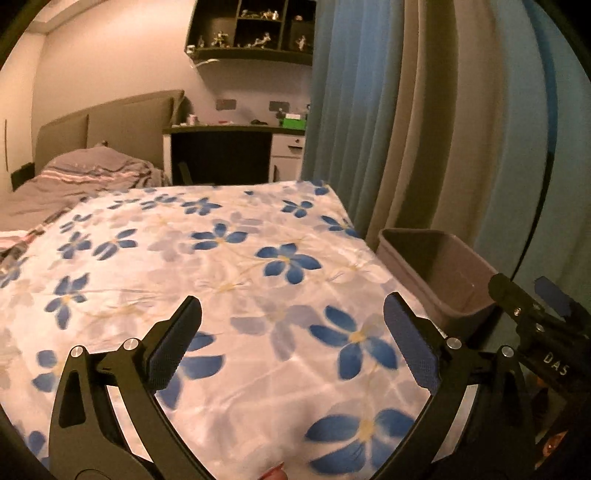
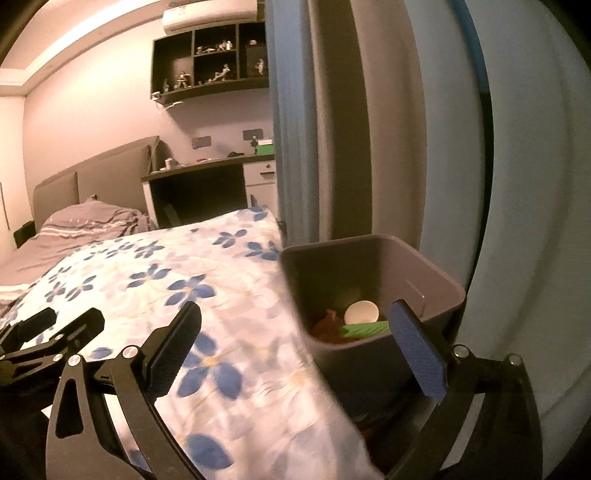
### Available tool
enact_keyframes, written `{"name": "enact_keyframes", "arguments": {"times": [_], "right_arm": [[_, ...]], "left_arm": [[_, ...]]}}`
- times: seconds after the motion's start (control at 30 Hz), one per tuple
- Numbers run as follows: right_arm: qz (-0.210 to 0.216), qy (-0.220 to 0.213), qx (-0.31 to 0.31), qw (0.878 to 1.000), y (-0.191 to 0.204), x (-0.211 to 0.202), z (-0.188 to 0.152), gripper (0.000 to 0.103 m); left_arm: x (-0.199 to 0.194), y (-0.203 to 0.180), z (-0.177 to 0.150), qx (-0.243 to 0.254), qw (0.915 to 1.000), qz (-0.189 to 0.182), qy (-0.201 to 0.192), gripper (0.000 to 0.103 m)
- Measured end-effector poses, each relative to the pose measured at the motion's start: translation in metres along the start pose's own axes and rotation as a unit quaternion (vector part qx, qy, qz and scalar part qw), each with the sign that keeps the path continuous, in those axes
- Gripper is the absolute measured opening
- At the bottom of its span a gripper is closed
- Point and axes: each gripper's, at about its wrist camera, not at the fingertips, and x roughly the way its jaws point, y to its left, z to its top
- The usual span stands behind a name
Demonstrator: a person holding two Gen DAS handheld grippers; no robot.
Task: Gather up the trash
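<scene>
A grey trash bin (image 2: 436, 284) stands on the floor beside the bed's right edge; it also shows in the left wrist view (image 1: 461, 295). Inside it lie a white cup (image 2: 361, 311), a green piece (image 2: 365, 328) and a reddish-brown piece (image 2: 327, 325). My right gripper (image 2: 295, 328) is open and empty, held near the bin's near rim, its right finger over the bin. My left gripper (image 1: 293, 325) is open and empty above the white bedspread with blue flowers (image 1: 221, 280). The right gripper shows at the right edge of the left wrist view (image 1: 528, 299).
Blue and beige curtains (image 1: 406, 129) hang behind the bin. A grey crumpled blanket (image 1: 85, 173) lies at the head of the bed. A dark desk (image 1: 229, 129) with small items and a wall shelf (image 1: 255, 29) stand at the back.
</scene>
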Motion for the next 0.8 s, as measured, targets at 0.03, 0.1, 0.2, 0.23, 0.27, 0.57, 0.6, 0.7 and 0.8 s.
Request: {"name": "enact_keyframes", "arguments": {"times": [0.03, 0.1, 0.2, 0.23, 0.27, 0.57, 0.6, 0.7, 0.8], "right_arm": [[0.002, -0.001, -0.001, 1.0, 0.003, -0.003, 0.0, 0.097], [0.004, -0.004, -0.002, 1.0, 0.011, -0.014, -0.003, 0.097], [0.005, -0.012, -0.007, 1.0, 0.022, -0.028, -0.005, 0.097], [0.005, -0.014, -0.008, 1.0, 0.025, -0.032, -0.005, 0.097], [0.006, -0.016, -0.01, 1.0, 0.028, -0.036, -0.006, 0.097], [0.011, -0.021, -0.024, 0.999, 0.052, -0.059, -0.016, 0.097], [0.011, -0.021, -0.026, 0.999, 0.053, -0.06, -0.016, 0.097], [0.012, -0.023, -0.028, 0.999, 0.056, -0.064, -0.018, 0.097], [0.012, -0.025, -0.027, 0.999, 0.057, -0.066, -0.018, 0.097]], "left_arm": [[-0.005, 0.004, -0.002, 0.0, 1.0, 0.003, -0.003, 0.097], [-0.018, 0.013, -0.006, -0.002, 0.9999, 0.01, -0.008, 0.097], [-0.035, 0.024, -0.011, -0.001, 0.9997, 0.018, -0.017, 0.097], [-0.04, 0.027, -0.012, 0.001, 0.9996, 0.022, -0.02, 0.097], [-0.046, 0.029, -0.013, 0.004, 0.9993, 0.028, -0.024, 0.097], [-0.069, 0.047, -0.021, 0.0, 0.9989, 0.034, -0.033, 0.097], [-0.071, 0.049, -0.021, -0.002, 0.9989, 0.034, -0.032, 0.097], [-0.076, 0.053, -0.022, -0.004, 0.9988, 0.033, -0.035, 0.097], [-0.082, 0.053, -0.023, -0.002, 0.9986, 0.035, -0.039, 0.097]]}}
